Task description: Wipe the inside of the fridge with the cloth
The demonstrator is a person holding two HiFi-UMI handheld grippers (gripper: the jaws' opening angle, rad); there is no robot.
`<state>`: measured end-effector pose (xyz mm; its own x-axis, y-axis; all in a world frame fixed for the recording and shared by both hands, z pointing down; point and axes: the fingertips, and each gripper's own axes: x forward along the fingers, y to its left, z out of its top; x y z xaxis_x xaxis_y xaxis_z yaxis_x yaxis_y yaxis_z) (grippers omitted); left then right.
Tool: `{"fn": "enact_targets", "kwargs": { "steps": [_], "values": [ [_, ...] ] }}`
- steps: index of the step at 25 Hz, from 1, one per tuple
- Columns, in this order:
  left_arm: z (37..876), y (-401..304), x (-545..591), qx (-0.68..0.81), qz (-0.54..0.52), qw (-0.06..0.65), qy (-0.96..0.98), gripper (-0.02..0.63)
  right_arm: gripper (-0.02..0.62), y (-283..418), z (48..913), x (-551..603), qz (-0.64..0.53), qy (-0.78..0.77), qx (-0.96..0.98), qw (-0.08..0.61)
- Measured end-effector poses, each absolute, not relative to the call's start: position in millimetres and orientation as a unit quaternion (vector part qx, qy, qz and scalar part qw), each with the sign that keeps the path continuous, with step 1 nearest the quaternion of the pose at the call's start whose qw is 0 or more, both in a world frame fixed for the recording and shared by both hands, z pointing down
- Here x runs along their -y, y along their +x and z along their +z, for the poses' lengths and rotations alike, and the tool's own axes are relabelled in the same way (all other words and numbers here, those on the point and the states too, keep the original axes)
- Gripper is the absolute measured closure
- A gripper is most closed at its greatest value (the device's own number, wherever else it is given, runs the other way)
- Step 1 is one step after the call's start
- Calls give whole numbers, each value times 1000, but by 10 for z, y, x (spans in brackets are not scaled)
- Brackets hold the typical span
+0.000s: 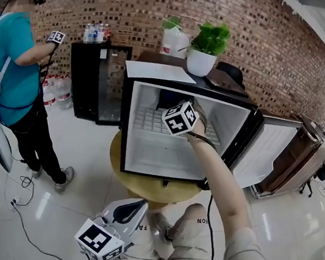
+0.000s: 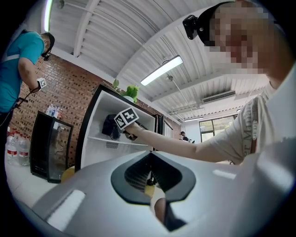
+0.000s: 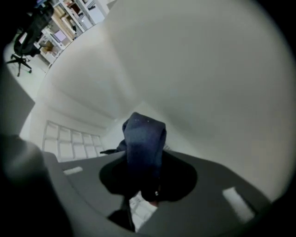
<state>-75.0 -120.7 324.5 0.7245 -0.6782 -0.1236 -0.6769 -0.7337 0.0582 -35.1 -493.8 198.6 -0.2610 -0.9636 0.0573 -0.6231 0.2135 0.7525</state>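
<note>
A small white fridge (image 1: 153,150) stands open on a round wooden table (image 1: 134,187). My right gripper (image 1: 173,105) reaches into its upper part, its marker cube (image 1: 179,118) facing me. It is shut on a dark blue cloth (image 1: 164,98), which sits high at the back wall. In the right gripper view the cloth (image 3: 144,136) sticks out from between the jaws against the white inner wall, with a wire shelf (image 3: 69,144) at the lower left. My left gripper (image 1: 136,207) hangs low outside the fridge, shut and empty; its view shows the jaws (image 2: 149,178) pointing at the fridge (image 2: 99,148).
The fridge door (image 1: 269,148) swings open to the right. A potted plant (image 1: 207,48) and a paper sheet (image 1: 157,71) lie on the fridge top. A black glass-door cooler (image 1: 99,81) stands behind at the left. A person in a teal shirt (image 1: 12,60) stands at the far left.
</note>
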Motion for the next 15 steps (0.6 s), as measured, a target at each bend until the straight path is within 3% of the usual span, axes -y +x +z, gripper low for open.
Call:
{"fn": "enact_targets", "kwargs": {
  "steps": [9,15],
  "values": [
    [3208,-853,1279,375,-73,5,924,604,500,-1194,1839,5294,-331,503,761,241],
    [3220,-874,1282,376,-75,11,923,604,500,-1418,1776,4711,-432,451,759,184]
  ]
}}
